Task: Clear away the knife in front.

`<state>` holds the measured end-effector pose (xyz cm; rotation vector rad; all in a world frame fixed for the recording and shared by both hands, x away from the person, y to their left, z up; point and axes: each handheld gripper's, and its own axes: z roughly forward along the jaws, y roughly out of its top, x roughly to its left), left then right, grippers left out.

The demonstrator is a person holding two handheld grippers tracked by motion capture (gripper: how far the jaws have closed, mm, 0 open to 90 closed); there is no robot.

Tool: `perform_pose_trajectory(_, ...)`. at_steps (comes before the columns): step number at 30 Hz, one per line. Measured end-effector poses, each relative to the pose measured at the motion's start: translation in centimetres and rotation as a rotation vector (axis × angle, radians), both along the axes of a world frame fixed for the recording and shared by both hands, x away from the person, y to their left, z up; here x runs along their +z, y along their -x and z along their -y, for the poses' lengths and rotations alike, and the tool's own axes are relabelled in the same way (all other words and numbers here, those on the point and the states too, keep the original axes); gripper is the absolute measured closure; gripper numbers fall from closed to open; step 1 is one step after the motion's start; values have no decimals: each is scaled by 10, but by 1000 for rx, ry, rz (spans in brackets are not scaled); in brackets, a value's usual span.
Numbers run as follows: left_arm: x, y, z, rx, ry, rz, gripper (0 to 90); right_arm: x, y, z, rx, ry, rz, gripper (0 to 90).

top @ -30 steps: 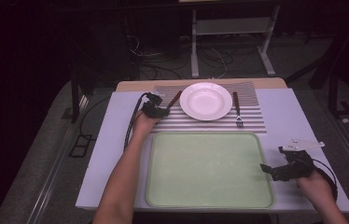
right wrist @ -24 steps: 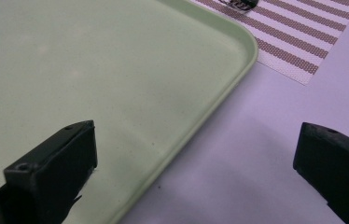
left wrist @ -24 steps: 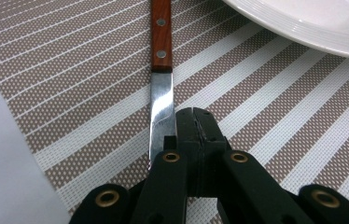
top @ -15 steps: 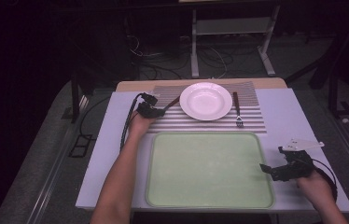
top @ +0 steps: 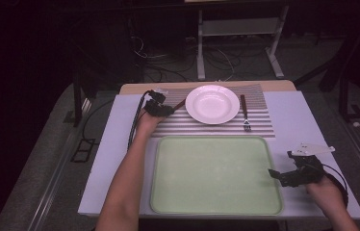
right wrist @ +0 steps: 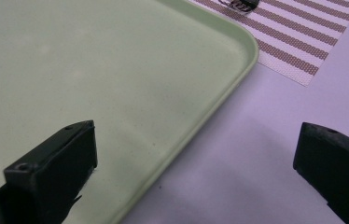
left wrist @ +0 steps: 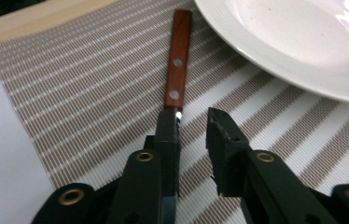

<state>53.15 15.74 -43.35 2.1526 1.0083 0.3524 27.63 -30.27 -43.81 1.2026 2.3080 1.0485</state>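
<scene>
Left of the plate [top: 212, 104], on the striped mat [left wrist: 70, 93], lies our knife [left wrist: 178, 60]: stiff, light, slim. Our left gripper [left wrist: 192, 128] has just been opening, blade beside one jaw; we would pinch the wooden handle. Our right gripper [right wrist: 196, 154] gapes, holding nothing.

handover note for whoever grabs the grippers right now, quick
Left gripper: jaws have just been opening, part open over the knife; blade beside one jaw, looks let go.
Right gripper: open, holds nothing, astride the near right edge of the tray.
Knife lies on the striped mat left of the plate; fork lies right of it.
Done: plate, fork and knife look set.
Left: draw the left gripper back clear of the knife.
</scene>
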Motion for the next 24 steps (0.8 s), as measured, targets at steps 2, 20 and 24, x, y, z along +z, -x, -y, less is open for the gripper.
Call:
perform_pose_trajectory(2, 1, -5, 1, 2, -5, 1, 685, 0, 0, 0, 0, -1, 0, 0)
perform_pose_trajectory(20, -6, -27, 19, 1, -54, -20, 712, 0, -1, 3, -1, -9, 3, 0)
perform_pose_trajectory(24, -10, -28, 19, -1, -65, -35, 722, 0, -1, 3, -1, -9, 4, 0)
